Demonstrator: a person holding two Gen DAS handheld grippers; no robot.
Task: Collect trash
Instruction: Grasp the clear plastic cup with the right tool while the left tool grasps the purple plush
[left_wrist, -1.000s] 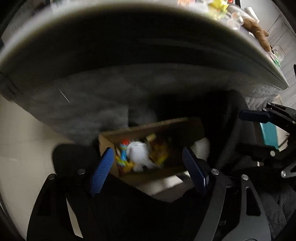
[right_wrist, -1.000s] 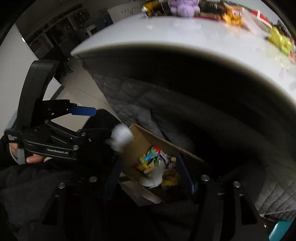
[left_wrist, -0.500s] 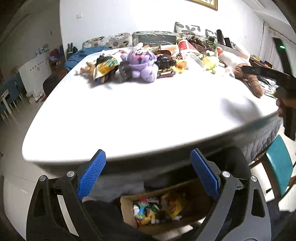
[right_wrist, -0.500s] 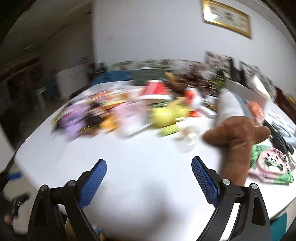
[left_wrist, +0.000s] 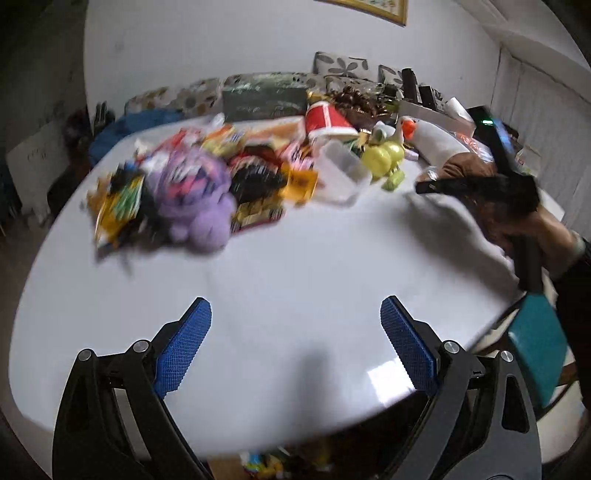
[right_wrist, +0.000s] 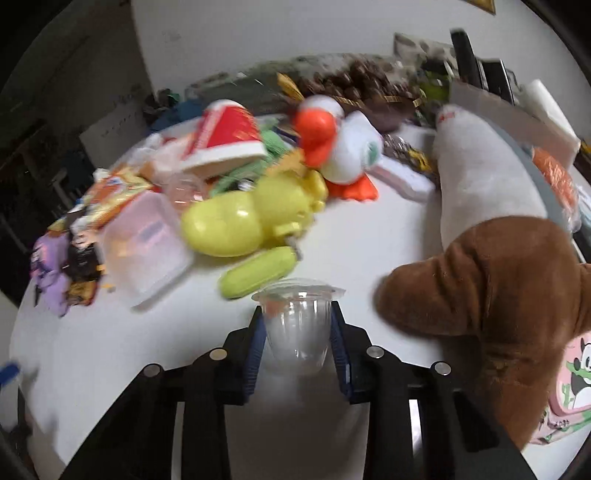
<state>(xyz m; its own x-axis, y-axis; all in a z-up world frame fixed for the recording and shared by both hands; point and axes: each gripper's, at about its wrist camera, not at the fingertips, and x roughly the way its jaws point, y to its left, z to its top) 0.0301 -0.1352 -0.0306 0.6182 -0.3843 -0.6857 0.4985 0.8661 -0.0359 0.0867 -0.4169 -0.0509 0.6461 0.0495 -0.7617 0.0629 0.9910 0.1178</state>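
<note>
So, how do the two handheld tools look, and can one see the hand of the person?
Both the left tool and the right tool have a black angular frame with silver round bolts and two fingers covered by blue textured pads. The left wrist view also shows the right tool from the side, with a small green light, a bare hand and a dark sleeve. No cables are visible.

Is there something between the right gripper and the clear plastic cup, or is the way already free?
Nothing stands between them. The right gripper has its fingers closed against both sides of the clear plastic cup, so it already grips it. The brown plush toy sits close on the right, and the green toy lies just behind the cup.
</note>
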